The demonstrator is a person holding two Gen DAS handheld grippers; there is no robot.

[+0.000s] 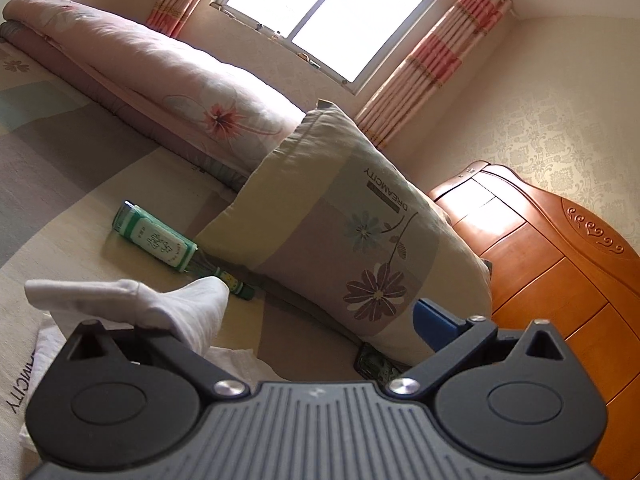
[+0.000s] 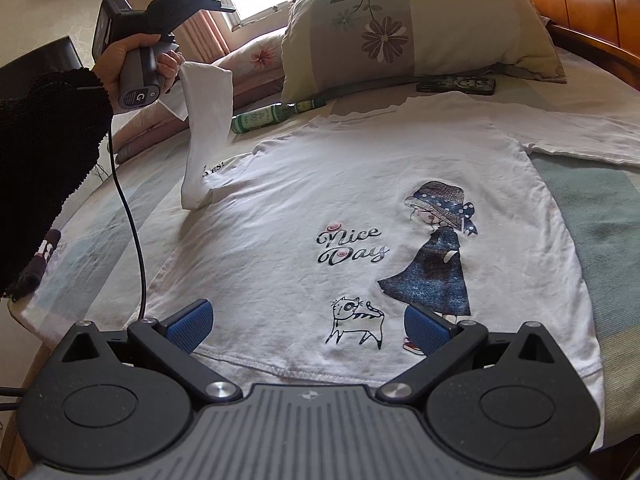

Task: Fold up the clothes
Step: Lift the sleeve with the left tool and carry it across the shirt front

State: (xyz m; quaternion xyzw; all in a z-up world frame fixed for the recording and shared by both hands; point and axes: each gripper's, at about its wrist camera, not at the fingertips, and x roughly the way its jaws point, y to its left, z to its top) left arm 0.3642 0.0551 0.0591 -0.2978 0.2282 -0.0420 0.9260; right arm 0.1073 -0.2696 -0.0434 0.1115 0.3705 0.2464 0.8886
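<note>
A bedroom is showing in both views, sunlit window (image 1: 328, 16) behind pink striped curtains (image 1: 432, 68), with a wide bed under a pale patchwork sheet (image 2: 600, 208) serving as the work surface; a floral cushion printed DREAMCITY (image 2: 416, 28) is leaning by the carved wooden headboard (image 1: 560, 248), and a green glass bottle with a white label (image 2: 276, 116) is lying just beside the shirt's shoulder; a white long-sleeved T-shirt printed "Nice Day" with a girl and a cat (image 2: 360, 216) is lying face up and mostly flat on the sheet, long axis running from the hem nearest the right wrist camera toward the collar by the cushion; its sleeve on the view's right is lying stretched out sideways; the left gripper (image 2: 176, 46), held in a hand (image 2: 120, 60) with a dark fuzzy cuff, is holding the other sleeve (image 2: 208, 128) lifted well above the bed, so the sleeve is hanging almost vertical, cuff uppermost; judged: it is being raised to carry it across the chest as a fold; in the left wrist view white cloth is draping over one side of the claw, hiding one finger, so its width cannot be told there, but the pinch is reading as closed on the sleeve; the right gripper (image 2: 308, 330) is hovering over the hem, blue pads (image 2: 188, 326) spread wide, holding nothing, probably placed to steady or take the hem
</note>
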